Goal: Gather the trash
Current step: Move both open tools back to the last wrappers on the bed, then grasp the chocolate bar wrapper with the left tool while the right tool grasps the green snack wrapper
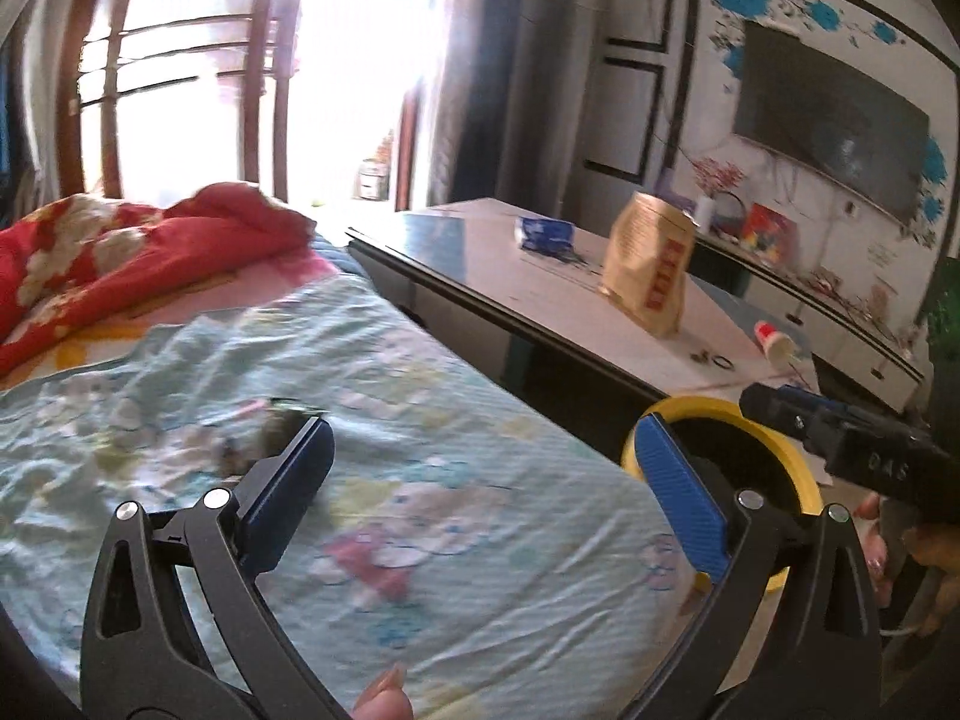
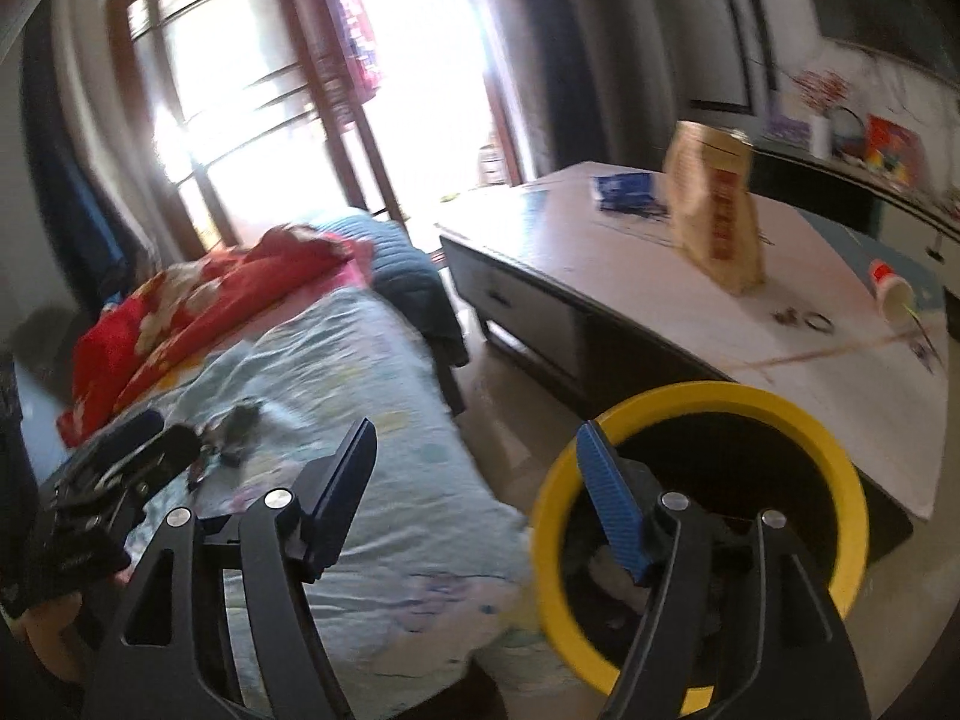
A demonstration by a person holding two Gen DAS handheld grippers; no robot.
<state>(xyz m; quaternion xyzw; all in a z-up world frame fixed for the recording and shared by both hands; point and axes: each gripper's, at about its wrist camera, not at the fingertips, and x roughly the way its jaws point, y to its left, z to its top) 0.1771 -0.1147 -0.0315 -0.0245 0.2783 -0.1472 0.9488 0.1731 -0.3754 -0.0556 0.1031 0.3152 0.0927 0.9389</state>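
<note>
A small dark scrap of trash (image 1: pixel 270 441) (image 2: pixel 237 427) lies on the light blue bedsheet (image 1: pixel 420 396). My left gripper (image 1: pixel 486 480) hangs open over the sheet with nothing between its fingers; the scrap is just beyond its left fingertip. A yellow-rimmed black bin (image 1: pixel 699 403) (image 2: pixel 690 395) stands between the bed and the low table. My right gripper (image 2: pixel 477 498) is open and holds nothing, and its right finger overlaps the bin's near rim. On the table are a tan paper bag (image 1: pixel 651 264) (image 2: pixel 717 210), a blue wrapper (image 1: pixel 543 234) (image 2: pixel 624 189) and a tipped paper cup (image 1: pixel 777 345) (image 2: pixel 894 294).
A red flowered quilt (image 1: pixel 120 252) (image 2: pixel 198 306) is bunched at the far end of the bed. The low table (image 1: pixel 540 300) (image 2: pixel 840 372) runs along the bed with a narrow floor gap (image 2: pixel 498 396). A TV (image 1: pixel 834 126) hangs on the far wall. A small ring (image 1: pixel 723 362) lies on the table.
</note>
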